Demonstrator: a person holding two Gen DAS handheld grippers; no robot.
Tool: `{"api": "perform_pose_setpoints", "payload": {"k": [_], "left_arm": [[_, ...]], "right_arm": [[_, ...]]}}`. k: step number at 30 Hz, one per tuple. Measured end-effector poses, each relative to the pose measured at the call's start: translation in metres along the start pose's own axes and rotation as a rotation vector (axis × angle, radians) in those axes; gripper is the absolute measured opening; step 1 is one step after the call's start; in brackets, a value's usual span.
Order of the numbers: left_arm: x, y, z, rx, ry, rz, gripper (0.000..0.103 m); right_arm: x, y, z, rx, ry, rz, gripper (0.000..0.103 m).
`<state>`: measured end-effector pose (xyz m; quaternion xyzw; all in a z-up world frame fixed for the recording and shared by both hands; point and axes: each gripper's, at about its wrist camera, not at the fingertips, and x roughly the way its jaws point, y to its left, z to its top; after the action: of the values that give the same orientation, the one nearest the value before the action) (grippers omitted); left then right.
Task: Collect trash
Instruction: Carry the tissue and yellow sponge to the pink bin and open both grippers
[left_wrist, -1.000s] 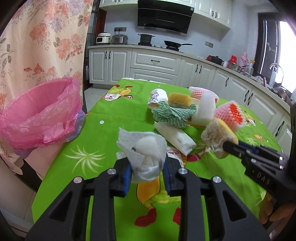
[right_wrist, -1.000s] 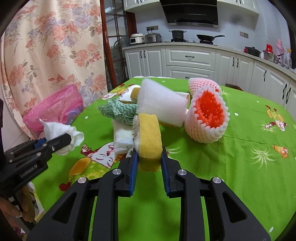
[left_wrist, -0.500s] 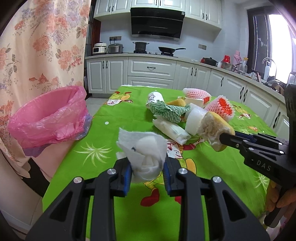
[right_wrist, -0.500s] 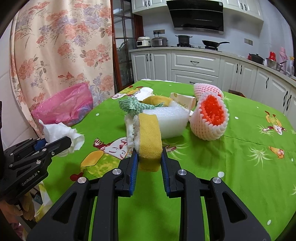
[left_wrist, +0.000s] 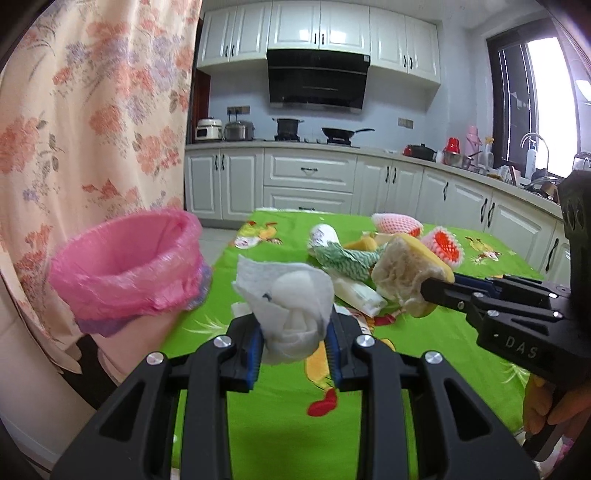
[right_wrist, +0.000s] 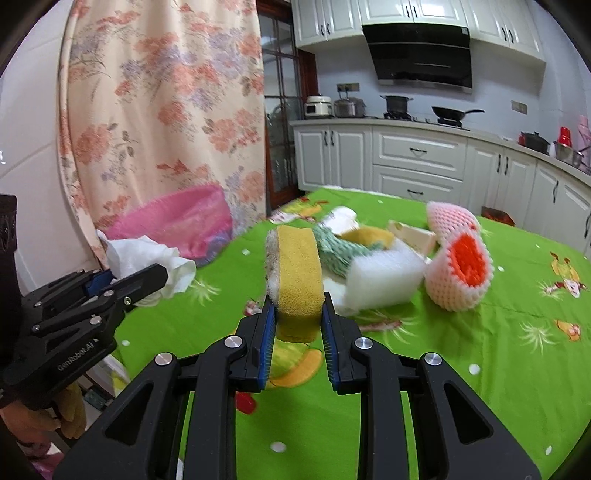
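— Above the green cartoon-print counter (left_wrist: 258, 398), what is the left gripper (left_wrist: 293, 345) holding?
— Its fingers are pinching a crumpled white paper tissue (left_wrist: 288, 306), near the pink plastic-lined bin (left_wrist: 129, 273).
— And the right gripper (right_wrist: 297, 326)?
— Its fingers are squeezing a yellow rectangular sponge (right_wrist: 297, 280), up off the counter.
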<state>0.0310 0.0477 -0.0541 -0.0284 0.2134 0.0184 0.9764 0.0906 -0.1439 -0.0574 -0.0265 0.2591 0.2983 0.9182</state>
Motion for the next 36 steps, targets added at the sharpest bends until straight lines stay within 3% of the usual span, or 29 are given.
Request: {"api": "perform_pose_setpoints", "payload": {"k": [23,29,36], "left_arm": [[-0.042,0.078,0.045,-0.054,-0.153,0.158,0.028],[-0.034,0.112,0.061,-0.051,-0.151,0.214,0.028],[-0.008,0.163,0.083,-0.124,-0.126,0.240,0.028]], "right_arm": [[0.032,0.080,0.070,-0.129,-0.081,0.158,0.024],[0.053,0.103,0.096,-0.145,-0.093,0.199,0.024],[0.101,0.118,0.124,-0.096,-0.047,0.267,0.024]]}}
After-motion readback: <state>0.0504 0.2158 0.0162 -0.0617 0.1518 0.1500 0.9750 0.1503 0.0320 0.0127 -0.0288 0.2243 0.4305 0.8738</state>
